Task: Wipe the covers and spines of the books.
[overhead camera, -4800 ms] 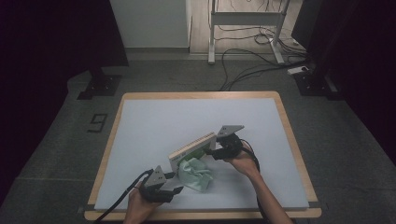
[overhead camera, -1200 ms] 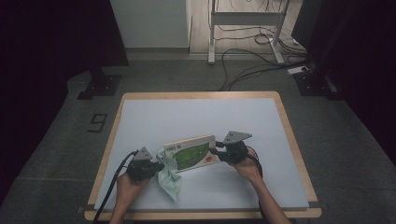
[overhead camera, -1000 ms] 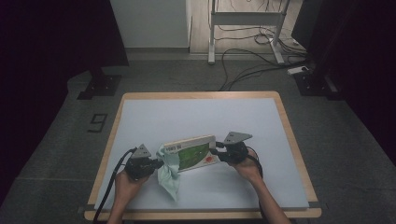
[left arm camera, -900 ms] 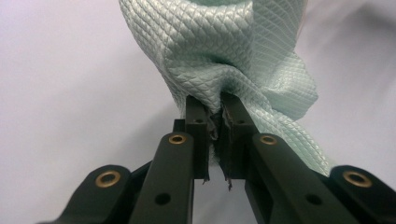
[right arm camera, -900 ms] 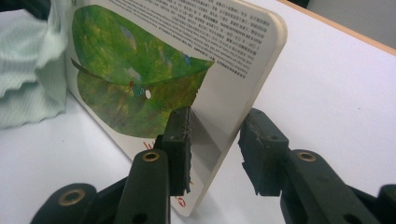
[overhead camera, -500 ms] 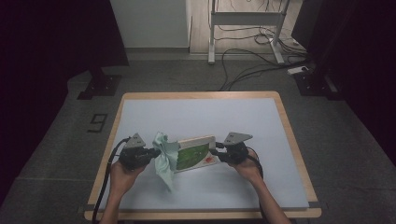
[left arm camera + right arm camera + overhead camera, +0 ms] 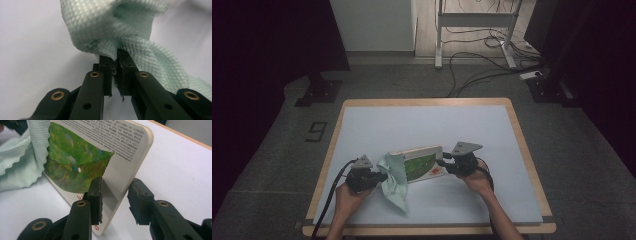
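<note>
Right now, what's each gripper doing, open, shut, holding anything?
Left gripper: shut on the green cloth.
Right gripper: shut on the book by its edge.

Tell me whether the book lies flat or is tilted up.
Tilted: the book leans on its lower edge, its right end between the right gripper jaws.

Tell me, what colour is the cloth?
The cloth is pale mint green with a tiny diamond weave, clearest in the left gripper view.

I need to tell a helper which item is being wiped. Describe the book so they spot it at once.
On the white table, near its front edge between the two hands, is a thick board book. Its cover has a green picture and small print, unlike the pale green cloth draped against its left end.
</note>
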A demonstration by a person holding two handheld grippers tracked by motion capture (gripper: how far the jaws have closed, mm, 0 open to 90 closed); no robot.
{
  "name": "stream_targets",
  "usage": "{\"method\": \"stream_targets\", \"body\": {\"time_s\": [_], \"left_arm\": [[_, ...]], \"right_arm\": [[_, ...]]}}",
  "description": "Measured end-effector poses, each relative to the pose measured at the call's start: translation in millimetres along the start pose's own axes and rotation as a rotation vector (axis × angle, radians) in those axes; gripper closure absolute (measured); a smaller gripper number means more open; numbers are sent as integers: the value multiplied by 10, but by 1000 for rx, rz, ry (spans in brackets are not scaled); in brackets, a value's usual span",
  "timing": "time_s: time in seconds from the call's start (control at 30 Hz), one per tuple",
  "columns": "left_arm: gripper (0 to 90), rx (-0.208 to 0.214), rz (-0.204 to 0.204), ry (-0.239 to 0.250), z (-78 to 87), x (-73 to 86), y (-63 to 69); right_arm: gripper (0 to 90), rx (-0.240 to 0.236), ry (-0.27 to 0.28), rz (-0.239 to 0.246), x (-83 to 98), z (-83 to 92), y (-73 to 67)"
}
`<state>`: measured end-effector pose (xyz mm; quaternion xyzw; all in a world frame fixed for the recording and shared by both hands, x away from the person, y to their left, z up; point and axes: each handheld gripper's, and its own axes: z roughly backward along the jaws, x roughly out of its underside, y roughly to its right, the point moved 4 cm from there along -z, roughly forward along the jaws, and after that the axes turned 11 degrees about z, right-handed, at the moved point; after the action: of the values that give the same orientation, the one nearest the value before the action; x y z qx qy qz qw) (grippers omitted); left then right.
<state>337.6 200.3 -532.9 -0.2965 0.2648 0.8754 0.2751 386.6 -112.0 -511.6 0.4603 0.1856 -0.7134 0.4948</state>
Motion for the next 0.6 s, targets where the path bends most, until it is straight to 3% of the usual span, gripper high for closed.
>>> {"method": "stream_targets", "body": {"time_s": [0.2,0.37,0.6], "left_arm": [[828,8,0,-11,-37,39,-3],[826,-16,-35,34,128,-159,39],[822,-25,-49,84,307,-402,32]], "right_arm": [[637,-1,1,5,-11,5,-4],[637,-2,3,-1,1,1,0],[637,-2,3,1,4,1,-3]]}}
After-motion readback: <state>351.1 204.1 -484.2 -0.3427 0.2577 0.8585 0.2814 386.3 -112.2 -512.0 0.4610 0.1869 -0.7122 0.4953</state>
